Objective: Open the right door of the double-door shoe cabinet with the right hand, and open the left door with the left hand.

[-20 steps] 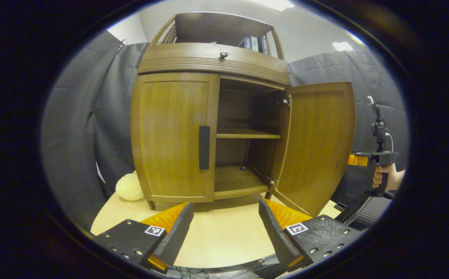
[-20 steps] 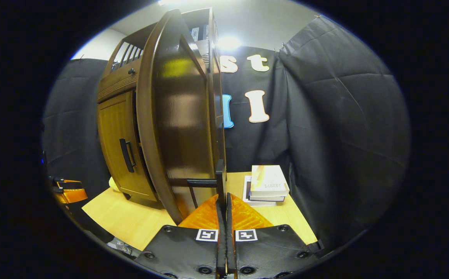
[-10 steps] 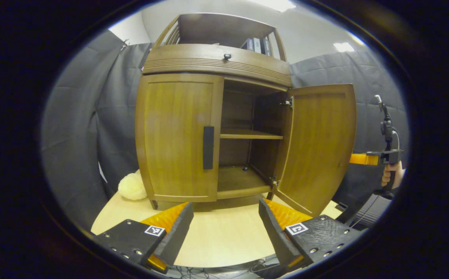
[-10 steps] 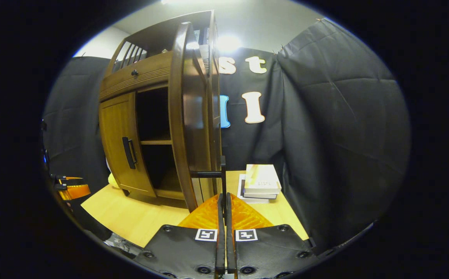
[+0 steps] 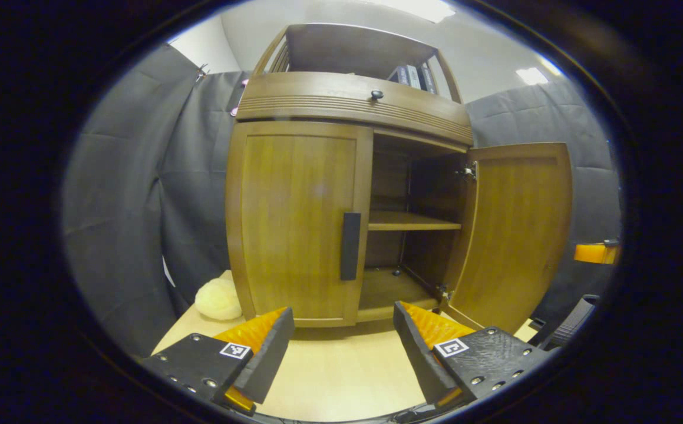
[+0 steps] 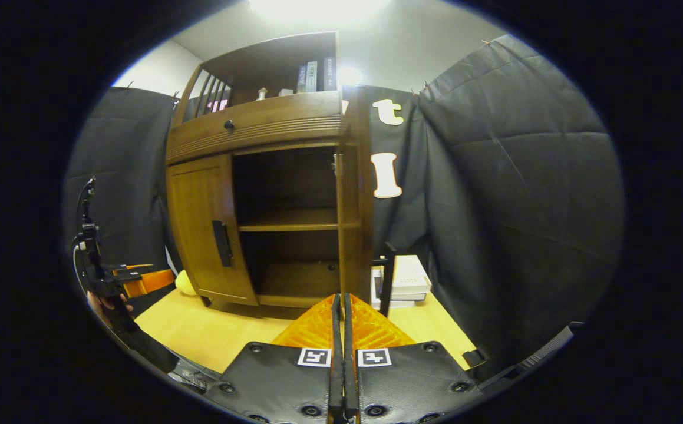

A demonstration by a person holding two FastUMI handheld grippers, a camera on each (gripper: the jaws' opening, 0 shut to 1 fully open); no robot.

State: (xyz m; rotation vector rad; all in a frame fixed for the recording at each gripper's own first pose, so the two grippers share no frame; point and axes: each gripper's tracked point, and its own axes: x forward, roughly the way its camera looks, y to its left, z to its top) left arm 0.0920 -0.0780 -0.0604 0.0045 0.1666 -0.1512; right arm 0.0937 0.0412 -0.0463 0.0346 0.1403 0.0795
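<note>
A pale table (image 5: 341, 377) carries the cabinet (image 5: 353, 106). Its right door (image 5: 518, 235) stands wide open, the left door (image 5: 300, 224) closed. Left tool (image 5: 341, 341) is spread before it; right tool (image 6: 339, 312), pressed together, holds nothing.

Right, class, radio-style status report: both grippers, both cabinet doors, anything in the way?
Left gripper open, short of the closed left door. Right gripper shut, empty. Right door swung wide. Path to the left handle looks clear.
</note>
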